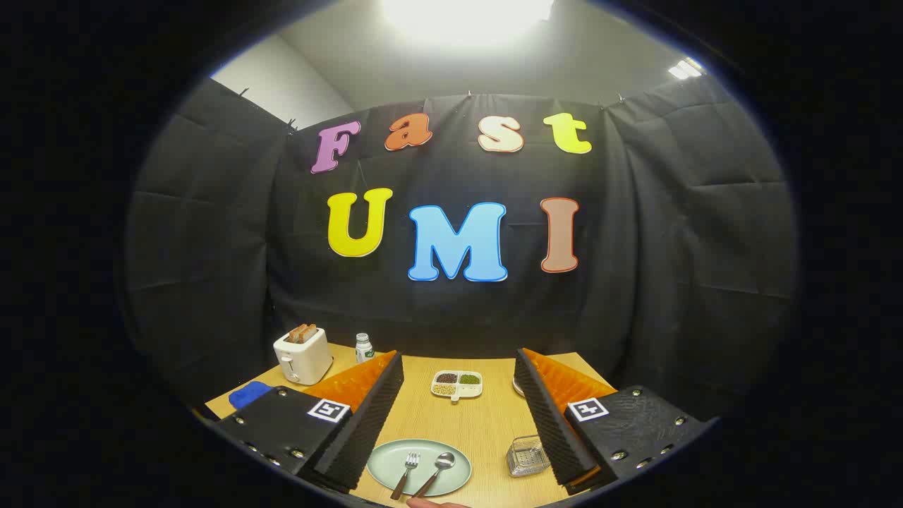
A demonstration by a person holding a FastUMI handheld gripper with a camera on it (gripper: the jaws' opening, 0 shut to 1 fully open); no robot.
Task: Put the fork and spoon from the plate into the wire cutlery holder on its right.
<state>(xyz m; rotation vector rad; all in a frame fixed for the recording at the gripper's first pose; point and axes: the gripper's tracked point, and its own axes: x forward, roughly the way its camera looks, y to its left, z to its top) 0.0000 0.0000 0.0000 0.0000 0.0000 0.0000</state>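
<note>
**Gripper open above the plate, fork and spoon untouched**

The gripper (458, 416) hangs over a wooden table (480, 423) with its jaws spread wide and nothing between the fingers (367, 416) but bare tabletop and dishes.

Taking the gap between the fingertips as the clock's centre, the plate (384, 467) lies at about 6 o'clock, close under the fingers. On it rest the fork (407, 474) and, just to its right, the spoon (436, 473); both have their heads pointing away toward 12 and their dark handles toward 6. They lie side by side, close but apart at the heads. A fingertip of a person (427, 503) shows just past the handle ends.

The holder (525, 456) stands on the table at about 4 o'clock, right of the plate and apart from it, partly hidden by the right finger.

At 12 o'clock, beyond the fingers, sits a small divided tray (456, 385) with grains in its compartments. At about 10 o'clock stand a toaster (303, 355) with bread in its slots and a small bottle (364, 347). A blue cloth (248, 393) lies at 9 o'clock, left of the left finger.
</note>
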